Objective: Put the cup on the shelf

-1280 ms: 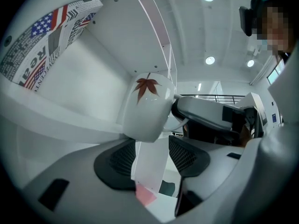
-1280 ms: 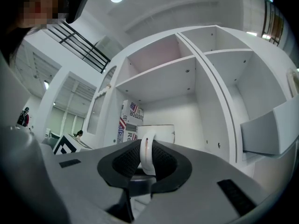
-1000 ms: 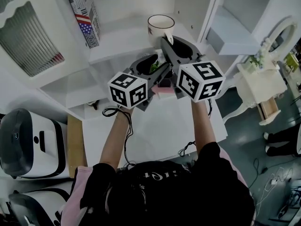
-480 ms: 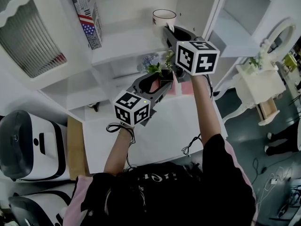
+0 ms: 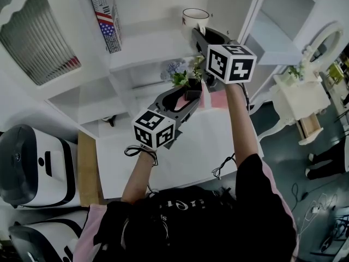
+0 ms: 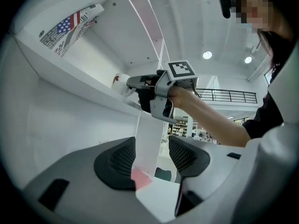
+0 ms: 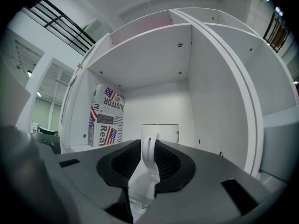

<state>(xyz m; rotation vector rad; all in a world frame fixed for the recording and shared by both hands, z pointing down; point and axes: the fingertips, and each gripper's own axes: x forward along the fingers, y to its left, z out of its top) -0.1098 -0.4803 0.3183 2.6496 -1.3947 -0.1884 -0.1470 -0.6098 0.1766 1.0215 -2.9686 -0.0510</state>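
A white cup (image 5: 195, 17) with a thin rim band stands upright over the right end of the upper shelf (image 5: 147, 43) of a white cabinet. My right gripper (image 5: 196, 33) is raised to it and shut on the cup's handle (image 7: 148, 154), with the cup body (image 7: 164, 133) just beyond the jaws. Its base is hidden, so whether it touches the shelf board cannot be told. From below, the left gripper view shows the cup (image 6: 122, 83) at the shelf's edge (image 6: 84, 76). My left gripper (image 5: 188, 93) hangs lower, open and holding nothing (image 6: 152, 160).
A stars-and-stripes printed box (image 5: 107, 16) leans at the shelf's left side (image 7: 106, 122). A small potted plant (image 5: 182, 77) and a pink item (image 5: 211, 99) sit on lower levels. Below lies a white table (image 5: 180, 146); white appliances (image 5: 27, 165) stand left, a mirrored side table (image 5: 305, 94) right.
My right gripper has carried the cup up and further over the upper shelf. My left gripper has drawn back and down, away from the right one.
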